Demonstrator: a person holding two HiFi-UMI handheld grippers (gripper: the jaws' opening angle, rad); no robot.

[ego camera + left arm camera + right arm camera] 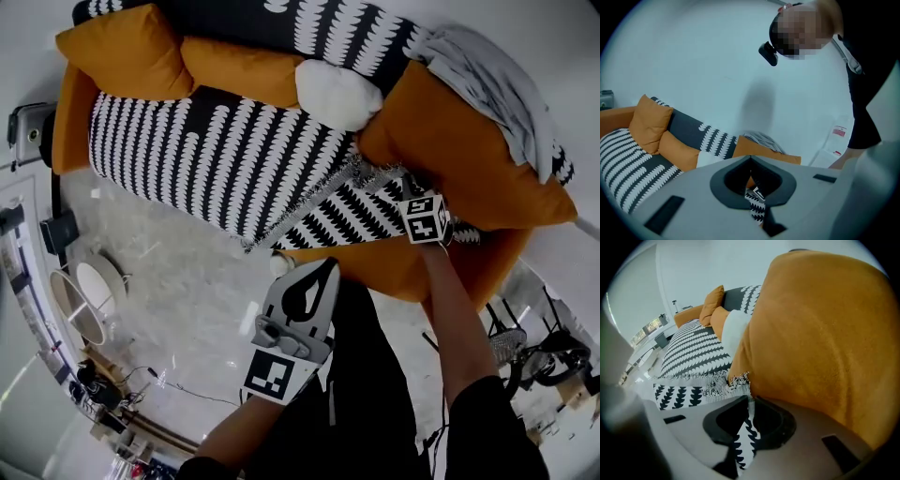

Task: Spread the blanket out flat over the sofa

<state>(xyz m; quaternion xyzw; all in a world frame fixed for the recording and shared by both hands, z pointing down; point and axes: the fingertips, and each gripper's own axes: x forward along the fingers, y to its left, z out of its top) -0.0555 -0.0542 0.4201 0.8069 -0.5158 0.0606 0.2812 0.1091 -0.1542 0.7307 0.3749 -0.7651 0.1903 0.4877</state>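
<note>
A black-and-white patterned blanket [216,150] lies over the seat of the orange sofa [70,117]. Its fringed edge runs along the front right. My right gripper [412,192] is at that end, against a big orange cushion [459,159], and is shut on the blanket. In the right gripper view a strip of the blanket [740,446] passes between the closed jaws of the right gripper [750,398]. My left gripper [328,265] hangs over the floor in front of the sofa, shut and holding nothing. In the left gripper view the left gripper [750,158] points toward the sofa.
A white pillow [337,94] and two orange cushions [122,52] [239,70] lean on the backrest. A grey cloth [497,80] drapes the right end. A round lamp shade [89,295] and cables sit on the floor at left, chairs [553,356] at right.
</note>
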